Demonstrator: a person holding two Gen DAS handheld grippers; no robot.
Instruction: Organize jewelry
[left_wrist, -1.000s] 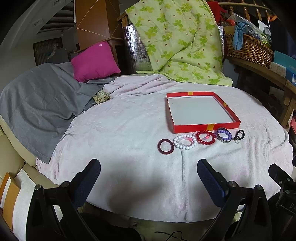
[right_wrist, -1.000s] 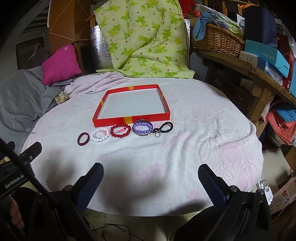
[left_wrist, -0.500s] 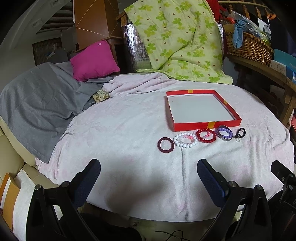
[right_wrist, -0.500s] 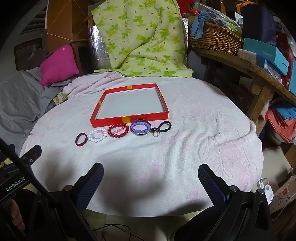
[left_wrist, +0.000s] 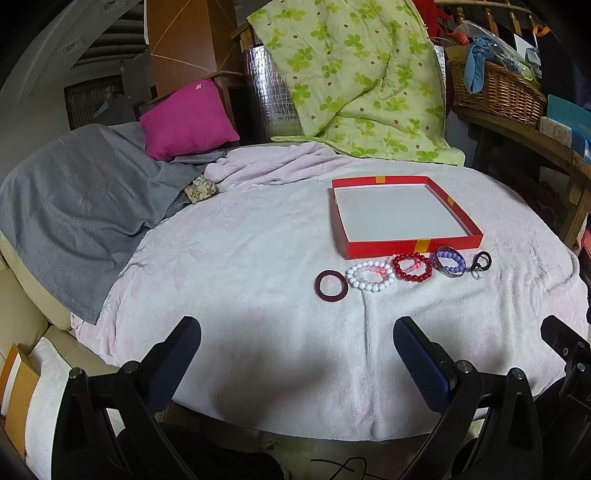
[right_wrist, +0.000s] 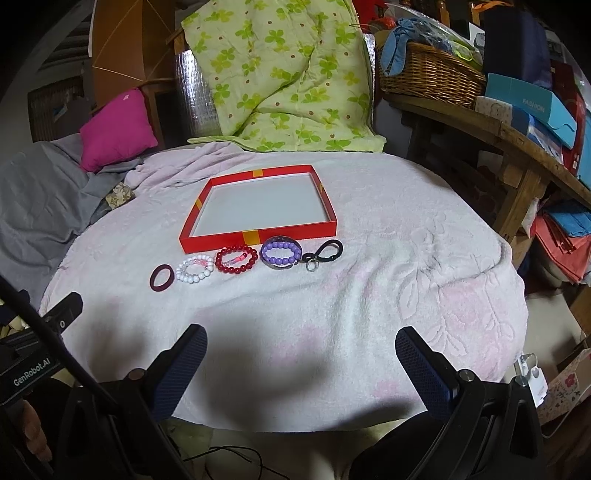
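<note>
Both tongs, left (left_wrist: 297, 354) and right (right_wrist: 301, 360), wide open, empty; bracelets (right_wrist: 236, 259) mid-frame below red tray (right_wrist: 258, 233).

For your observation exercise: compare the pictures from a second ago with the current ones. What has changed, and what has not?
Both cameras eased slightly toward the red tray. Nothing was gripped or released: left gripper and right gripper remain open and empty. The five jewelry pieces stay lined up before the tray.

A pale pink blanket (right_wrist: 369, 280) carries a red tray (right_wrist: 258, 232) and five bracelets (right_wrist: 236, 258).
</note>
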